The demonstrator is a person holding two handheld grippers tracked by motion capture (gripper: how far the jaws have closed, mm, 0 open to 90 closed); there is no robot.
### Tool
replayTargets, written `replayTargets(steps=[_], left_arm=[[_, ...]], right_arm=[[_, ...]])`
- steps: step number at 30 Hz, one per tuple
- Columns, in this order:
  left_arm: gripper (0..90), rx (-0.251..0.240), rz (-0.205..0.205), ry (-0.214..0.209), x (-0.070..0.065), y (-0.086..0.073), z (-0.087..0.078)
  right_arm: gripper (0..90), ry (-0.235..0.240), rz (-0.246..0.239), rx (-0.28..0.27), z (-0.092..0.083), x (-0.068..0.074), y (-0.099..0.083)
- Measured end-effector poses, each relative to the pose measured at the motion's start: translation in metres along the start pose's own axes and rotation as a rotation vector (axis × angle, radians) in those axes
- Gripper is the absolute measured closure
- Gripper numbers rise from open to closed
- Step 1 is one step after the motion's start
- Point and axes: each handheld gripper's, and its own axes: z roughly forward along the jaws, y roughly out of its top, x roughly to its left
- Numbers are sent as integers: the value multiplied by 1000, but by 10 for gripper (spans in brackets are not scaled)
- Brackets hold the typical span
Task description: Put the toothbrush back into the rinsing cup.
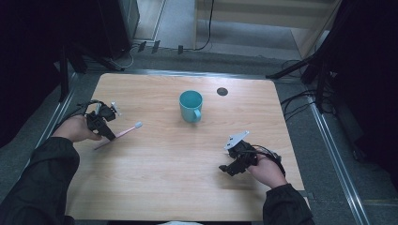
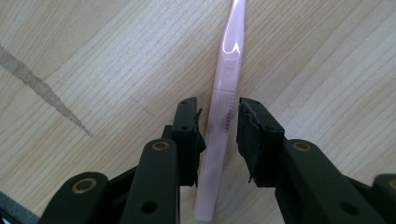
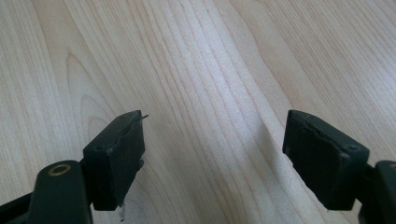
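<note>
A pink toothbrush (image 1: pixel 123 133) with a white head lies flat on the wooden table (image 1: pixel 169 178) at the left, head toward the middle. My left gripper (image 1: pixel 110 135) is low over its handle. In the left gripper view the toothbrush (image 2: pixel 225 88) runs up between the two jaws of the left gripper (image 2: pixel 218 126); a narrow gap shows on the right side, so the pads do not clamp it. My right gripper (image 1: pixel 225 168) rests near the table's right front. In its own view the right gripper (image 3: pixel 215 140) stands wide open over bare wood.
A teal mug (image 1: pixel 191 106) stands upright at the table's middle back, handle toward me. A small dark round hole (image 1: pixel 222 91) sits in the tabletop just right of it. Cables and stand legs lie on the floor beyond the table's edges.
</note>
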Motion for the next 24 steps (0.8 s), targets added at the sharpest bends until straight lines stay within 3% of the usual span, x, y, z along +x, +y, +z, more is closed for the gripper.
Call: replayTargets(steps=[9,18,24], left_arm=[[689,9,6,-2,1,5,6],[689,26,40,11,-1,7,8],[695,32,30,5,-1,8,10]], right_arm=[[208,-2,3,4,0,0,0],[207,-5,2,6,0,0,0],[207,-2,3,5,0,0,-1]])
